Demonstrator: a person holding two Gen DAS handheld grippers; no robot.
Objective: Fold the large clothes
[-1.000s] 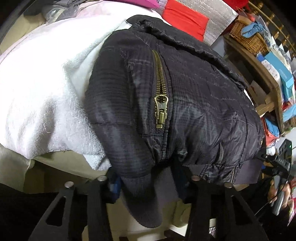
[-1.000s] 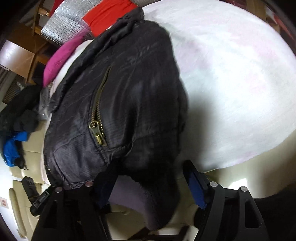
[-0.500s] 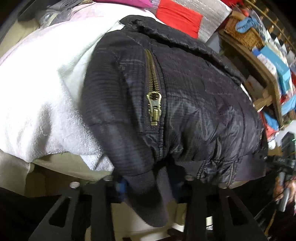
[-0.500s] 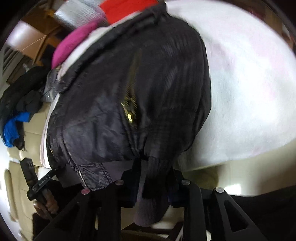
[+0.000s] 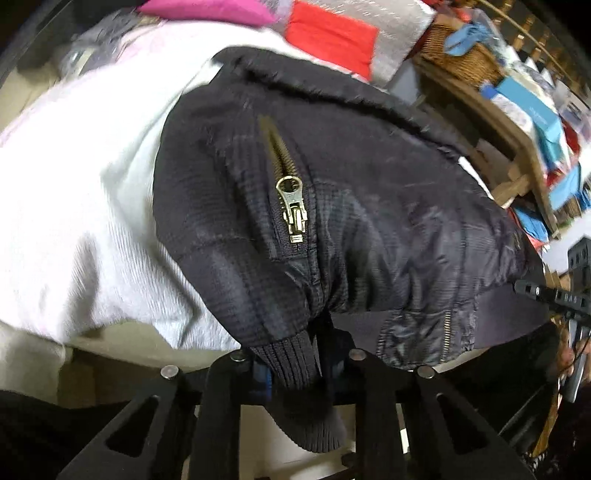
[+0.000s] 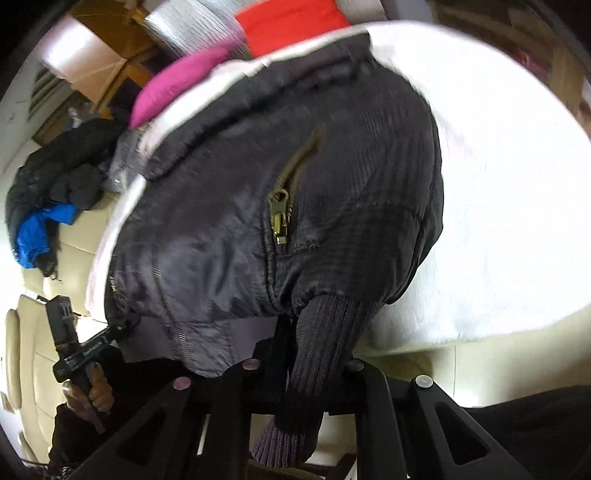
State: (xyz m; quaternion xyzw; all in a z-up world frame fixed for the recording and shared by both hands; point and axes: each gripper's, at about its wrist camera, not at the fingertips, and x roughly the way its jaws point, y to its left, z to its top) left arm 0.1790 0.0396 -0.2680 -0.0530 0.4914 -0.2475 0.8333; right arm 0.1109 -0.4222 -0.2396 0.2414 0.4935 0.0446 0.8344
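A black quilted jacket (image 5: 369,206) with a brass pocket zipper (image 5: 291,206) lies on a white towel-covered surface (image 5: 92,206). My left gripper (image 5: 299,363) is shut on the jacket's ribbed sleeve cuff (image 5: 295,362) at the near edge. In the right wrist view the same jacket (image 6: 258,206) shows its other zipper (image 6: 280,218), and my right gripper (image 6: 303,363) is shut on the other ribbed cuff (image 6: 317,354), which hangs down between the fingers. Each gripper shows in the other's view at the jacket hem: the right one (image 5: 554,295) and the left one (image 6: 85,347).
A pink cushion (image 5: 207,11) and a red and silver one (image 5: 332,33) lie beyond the jacket. A wooden shelf (image 5: 509,136) with a wicker basket (image 5: 465,62) and boxes stands at right. Dark and blue clothes (image 6: 48,206) are piled on a cream sofa (image 6: 26,332).
Both grippers have closed on the sleeve cuffs, which were loose between open fingers a second ago. The cuffs are now pinched and pulled toward me; the jacket has bunched slightly at the near edge.
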